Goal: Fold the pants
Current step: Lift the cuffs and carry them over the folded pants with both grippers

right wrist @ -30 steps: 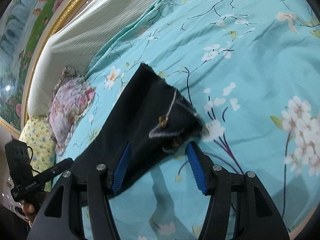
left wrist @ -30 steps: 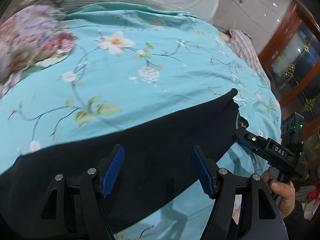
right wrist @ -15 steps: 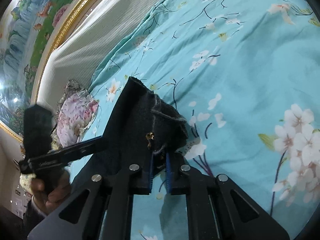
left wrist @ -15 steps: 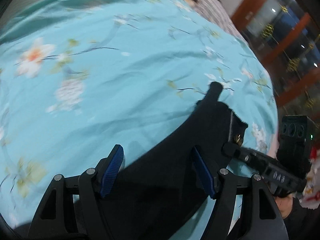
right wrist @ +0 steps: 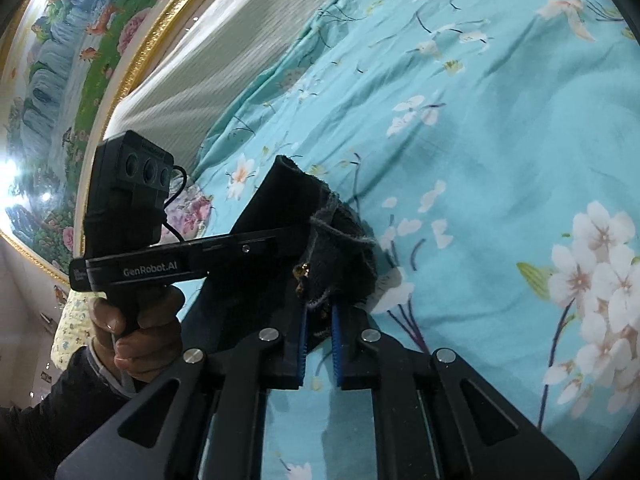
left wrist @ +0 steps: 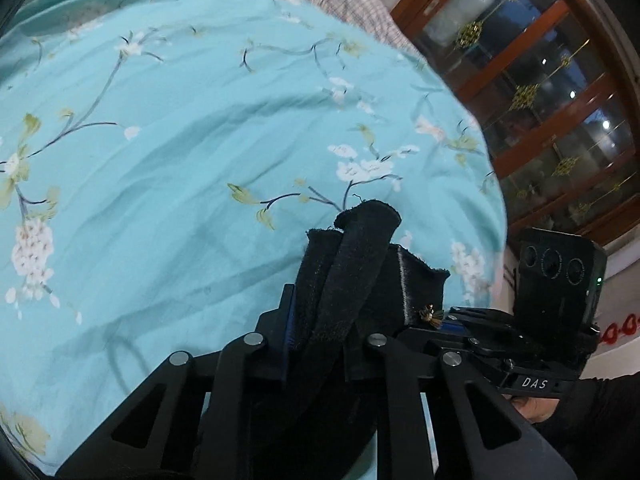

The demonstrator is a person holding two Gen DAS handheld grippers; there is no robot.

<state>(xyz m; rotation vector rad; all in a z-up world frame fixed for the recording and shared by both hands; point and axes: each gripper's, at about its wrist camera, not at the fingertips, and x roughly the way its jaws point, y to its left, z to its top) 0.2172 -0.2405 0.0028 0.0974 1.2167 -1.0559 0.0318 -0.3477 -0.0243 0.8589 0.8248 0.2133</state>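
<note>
The black pants (left wrist: pixel 352 264) lie on a turquoise flowered bedspread (left wrist: pixel 160 140). My left gripper (left wrist: pixel 320 320) is shut on a bunched corner of the pants' end, which sticks up between the fingers. My right gripper (right wrist: pixel 318 320) is shut on the neighbouring corner of the pants (right wrist: pixel 288 208), where a small gold fitting and frayed hem show. The two grippers sit side by side: the right one shows in the left wrist view (left wrist: pixel 500 336), the left one in the right wrist view (right wrist: pixel 192 256). The rest of the pants is hidden below both grippers.
A flowered pillow (right wrist: pixel 188 216) and a striped headboard (right wrist: pixel 208 68) lie at the bed's head, under a gilt-framed painting (right wrist: pixel 52 80). A wooden glass-fronted cabinet (left wrist: pixel 540 92) stands past the bed's edge. A plaid cloth (left wrist: pixel 356 4) lies at the far edge.
Both grippers were open a second ago. The right one shut on the pants' corner first, then the left moved right along the pants and shut on the corner beside it.
</note>
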